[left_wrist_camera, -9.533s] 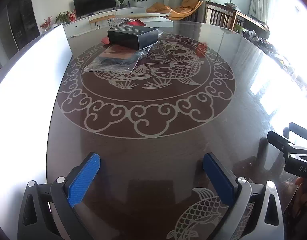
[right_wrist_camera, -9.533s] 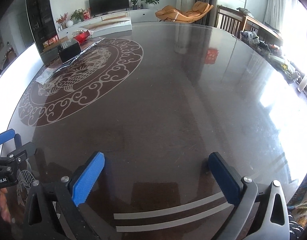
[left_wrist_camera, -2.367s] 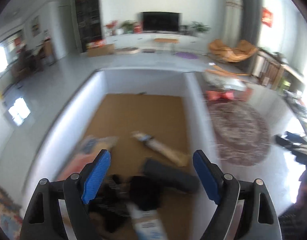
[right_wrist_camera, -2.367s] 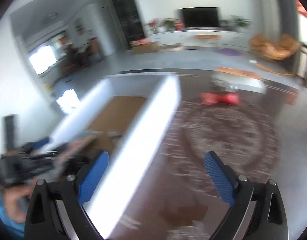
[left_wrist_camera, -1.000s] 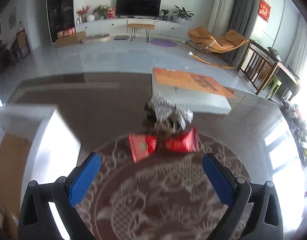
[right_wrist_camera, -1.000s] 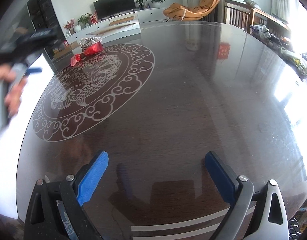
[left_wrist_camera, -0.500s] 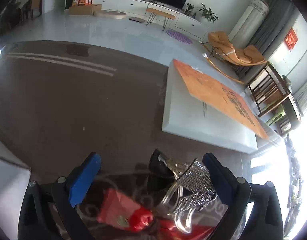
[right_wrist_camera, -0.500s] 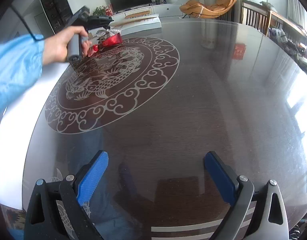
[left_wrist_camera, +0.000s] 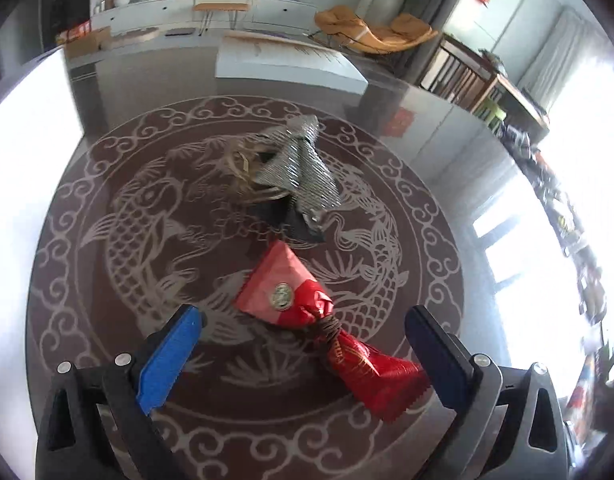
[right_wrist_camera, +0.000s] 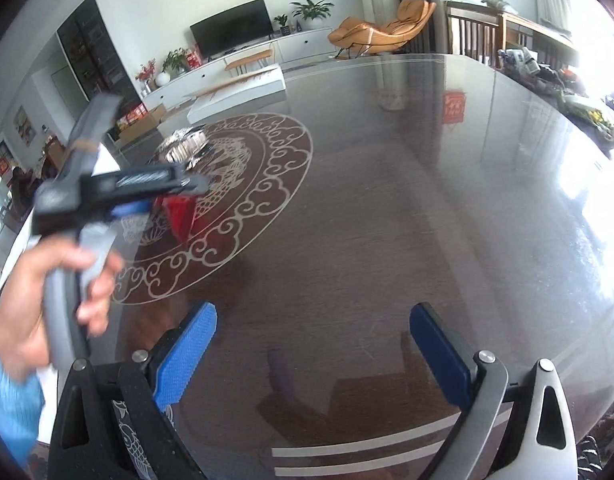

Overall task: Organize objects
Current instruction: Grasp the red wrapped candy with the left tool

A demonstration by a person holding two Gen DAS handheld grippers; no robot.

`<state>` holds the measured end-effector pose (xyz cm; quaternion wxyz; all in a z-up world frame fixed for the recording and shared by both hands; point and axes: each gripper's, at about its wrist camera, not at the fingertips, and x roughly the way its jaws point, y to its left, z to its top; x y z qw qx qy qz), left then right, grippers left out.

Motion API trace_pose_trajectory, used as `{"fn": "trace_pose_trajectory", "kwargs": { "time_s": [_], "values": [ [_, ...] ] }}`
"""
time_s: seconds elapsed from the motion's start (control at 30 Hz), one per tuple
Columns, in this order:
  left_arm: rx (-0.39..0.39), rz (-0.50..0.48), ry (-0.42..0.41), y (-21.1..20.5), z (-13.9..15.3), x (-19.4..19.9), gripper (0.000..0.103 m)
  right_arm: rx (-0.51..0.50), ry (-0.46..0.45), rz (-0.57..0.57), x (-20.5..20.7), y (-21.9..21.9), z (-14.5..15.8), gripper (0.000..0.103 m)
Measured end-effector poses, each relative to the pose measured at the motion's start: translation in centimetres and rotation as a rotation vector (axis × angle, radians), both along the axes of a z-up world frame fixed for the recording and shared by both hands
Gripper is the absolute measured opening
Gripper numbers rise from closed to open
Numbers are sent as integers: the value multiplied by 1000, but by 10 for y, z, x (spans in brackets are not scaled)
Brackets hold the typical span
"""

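Left gripper (left_wrist_camera: 305,348): jaws spread wide, gripping nothing, poised above the red foil packet (left_wrist_camera: 327,328), whose twisted middle and lower end lie between the blue finger pads (left_wrist_camera: 169,356). The packet lies on the dark table (left_wrist_camera: 447,184), inside the table's carp medallion (left_wrist_camera: 147,216). Just beyond its upper end lies a glittering silver sandal (left_wrist_camera: 295,168), partly over a tangle of tan straps (left_wrist_camera: 243,172). A flat white box (left_wrist_camera: 287,64) lies farther back on the table. Right gripper (right_wrist_camera: 313,346): jaws likewise spread and empty, over bare tabletop well apart from the items. In the right wrist view, the left hand (right_wrist_camera: 39,292) holds its gripper's handle over the red packet.
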<state>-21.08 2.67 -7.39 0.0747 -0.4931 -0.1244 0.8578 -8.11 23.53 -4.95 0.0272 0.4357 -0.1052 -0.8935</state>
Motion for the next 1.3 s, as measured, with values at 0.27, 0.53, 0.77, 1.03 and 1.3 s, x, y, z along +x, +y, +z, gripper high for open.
{"fn": "trace_pose_trajectory", "kwargs": {
  "time_s": [0.27, 0.53, 0.77, 1.03, 1.3],
  "values": [
    [37, 113, 16, -25, 13, 44, 103, -91, -19, -59, -3, 19, -3, 98],
    [-174, 81, -40, 31, -21, -1, 98, -33, -45, -20, -4, 5, -11, 98],
    [-213, 26, 51, 9, -21, 34, 20, -73, -56, -54, -3, 14, -15, 98],
    [-255, 17, 39, -24, -17, 101, 20, -33, -66, -16, -5, 2, -17, 98],
    [-297, 49, 27, -40, -24, 108, 85, 56, -67, 21, -5, -10, -20, 98]
  ]
}}
